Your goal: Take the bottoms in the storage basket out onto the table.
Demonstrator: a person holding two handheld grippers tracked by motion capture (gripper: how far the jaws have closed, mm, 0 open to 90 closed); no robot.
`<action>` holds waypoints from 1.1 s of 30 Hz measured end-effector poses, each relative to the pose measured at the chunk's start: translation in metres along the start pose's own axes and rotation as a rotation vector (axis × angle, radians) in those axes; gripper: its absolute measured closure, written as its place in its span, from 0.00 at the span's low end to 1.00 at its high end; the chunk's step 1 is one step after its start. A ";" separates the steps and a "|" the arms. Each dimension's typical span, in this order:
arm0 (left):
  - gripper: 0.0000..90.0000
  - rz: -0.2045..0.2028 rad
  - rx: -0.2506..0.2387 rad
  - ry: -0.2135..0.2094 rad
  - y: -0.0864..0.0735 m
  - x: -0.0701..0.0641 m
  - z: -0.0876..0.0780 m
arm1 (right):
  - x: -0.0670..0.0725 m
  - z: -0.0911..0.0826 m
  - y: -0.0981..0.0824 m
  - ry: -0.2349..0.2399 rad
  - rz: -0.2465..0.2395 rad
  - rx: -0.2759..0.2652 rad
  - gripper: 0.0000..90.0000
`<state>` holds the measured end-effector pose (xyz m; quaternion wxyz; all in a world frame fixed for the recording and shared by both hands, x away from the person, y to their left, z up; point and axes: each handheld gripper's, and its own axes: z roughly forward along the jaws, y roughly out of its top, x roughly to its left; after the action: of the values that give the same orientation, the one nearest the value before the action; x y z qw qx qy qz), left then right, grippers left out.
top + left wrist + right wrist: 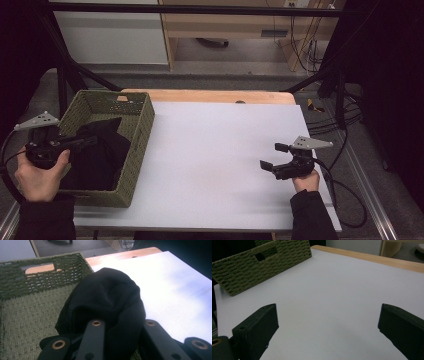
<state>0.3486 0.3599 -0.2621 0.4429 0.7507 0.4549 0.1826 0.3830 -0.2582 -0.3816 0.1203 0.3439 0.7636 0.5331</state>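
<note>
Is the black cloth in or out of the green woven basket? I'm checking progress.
In, mostly: the black cloth lies bunched inside the green woven basket, its top pinched in the shut left gripper above the basket floor.

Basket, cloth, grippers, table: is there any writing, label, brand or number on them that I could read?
None can be read.
The green woven basket, the black cloth held by the left gripper, the open right gripper and the white table top bear no words, numbers or signs.
A small dark plate on the wooden furniture behind the table might be a label; too small and blurred to read.
</note>
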 end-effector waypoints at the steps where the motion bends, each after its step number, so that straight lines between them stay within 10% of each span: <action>1: 0.89 0.001 -0.002 -0.002 0.000 0.000 -0.001 | 0.000 0.000 0.000 0.000 0.002 -0.002 0.04; 33: 0.89 0.026 -0.057 -0.029 0.016 -0.009 -0.013 | 0.000 0.002 -0.001 0.005 0.003 0.009 0.04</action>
<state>0.3433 0.3557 -0.2408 0.4681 0.7462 0.4334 0.1902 0.3835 -0.2570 -0.3827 0.1159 0.3443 0.7658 0.5306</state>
